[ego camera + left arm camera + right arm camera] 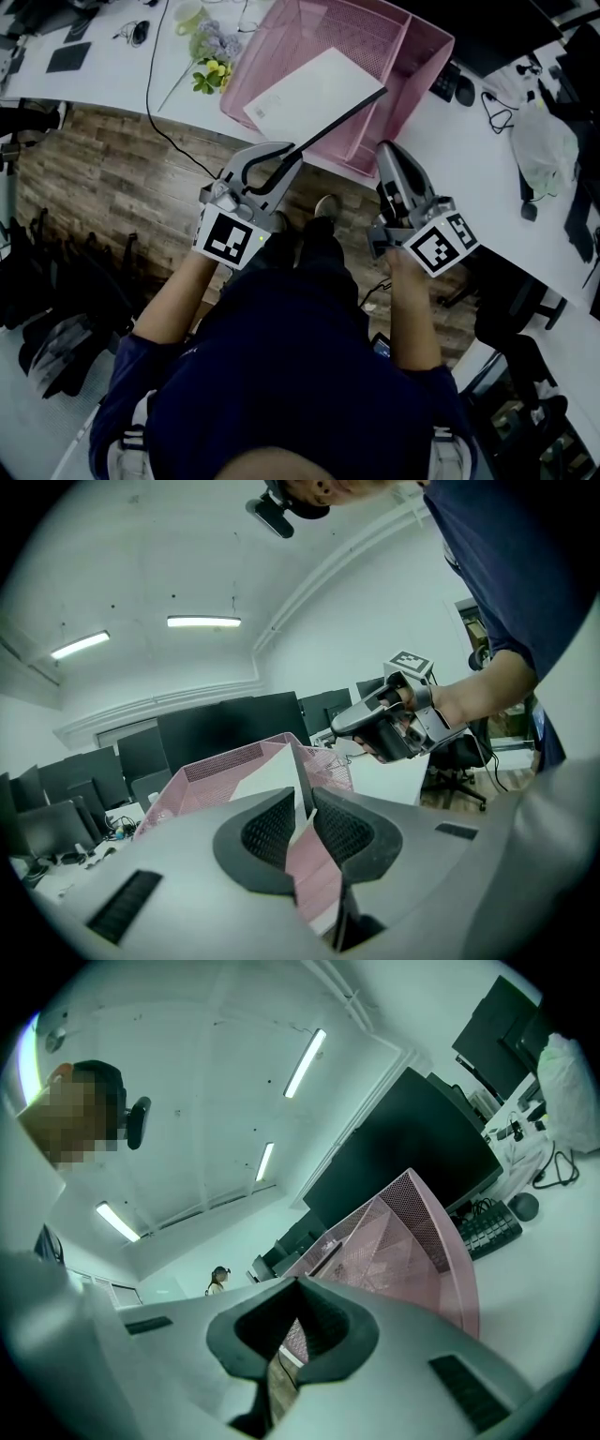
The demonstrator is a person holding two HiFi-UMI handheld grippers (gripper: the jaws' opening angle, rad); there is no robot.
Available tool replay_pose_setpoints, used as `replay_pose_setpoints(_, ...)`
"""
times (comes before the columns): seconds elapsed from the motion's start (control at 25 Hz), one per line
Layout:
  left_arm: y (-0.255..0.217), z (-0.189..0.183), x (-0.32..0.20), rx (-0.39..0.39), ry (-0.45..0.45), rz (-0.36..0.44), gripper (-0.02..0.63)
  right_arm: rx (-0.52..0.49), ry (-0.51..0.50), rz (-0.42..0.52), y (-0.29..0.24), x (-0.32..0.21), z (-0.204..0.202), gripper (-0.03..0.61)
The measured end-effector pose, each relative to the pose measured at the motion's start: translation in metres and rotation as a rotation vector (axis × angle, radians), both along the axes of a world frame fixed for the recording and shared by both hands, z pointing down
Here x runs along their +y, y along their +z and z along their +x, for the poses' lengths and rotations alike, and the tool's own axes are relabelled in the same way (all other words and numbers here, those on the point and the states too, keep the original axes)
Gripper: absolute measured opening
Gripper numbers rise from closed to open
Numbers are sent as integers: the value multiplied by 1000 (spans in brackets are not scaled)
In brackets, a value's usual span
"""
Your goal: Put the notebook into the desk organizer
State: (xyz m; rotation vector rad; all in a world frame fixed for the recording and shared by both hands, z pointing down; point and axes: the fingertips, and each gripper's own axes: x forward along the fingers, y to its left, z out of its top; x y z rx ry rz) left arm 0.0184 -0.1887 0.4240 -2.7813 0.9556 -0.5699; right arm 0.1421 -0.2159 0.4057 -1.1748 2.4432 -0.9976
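Head view: found pink organizer (427,42) standing on white desk (450,141), close to the desk's edge. Found notebook (314,94) lying slanted inside the large compartment, one corner reaching out over the near rim to the left gripper (284,157). Noted right gripper (387,148) just beside the organizer's near wall.

Left gripper view: confirmed jaws parted, notebook's thin edge standing between the pads, grip released.

Right gripper view: confirmed jaw tips drawn together, nothing between them. Recorded organizer straight ahead, keyboard (487,1227) beyond it on the right.
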Motion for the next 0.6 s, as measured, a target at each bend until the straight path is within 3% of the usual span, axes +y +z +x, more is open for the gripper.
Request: replay_pose_setpoints(0.6,1,0,14,42,35,-35,155,6,18,5,-2,17,-2,3)
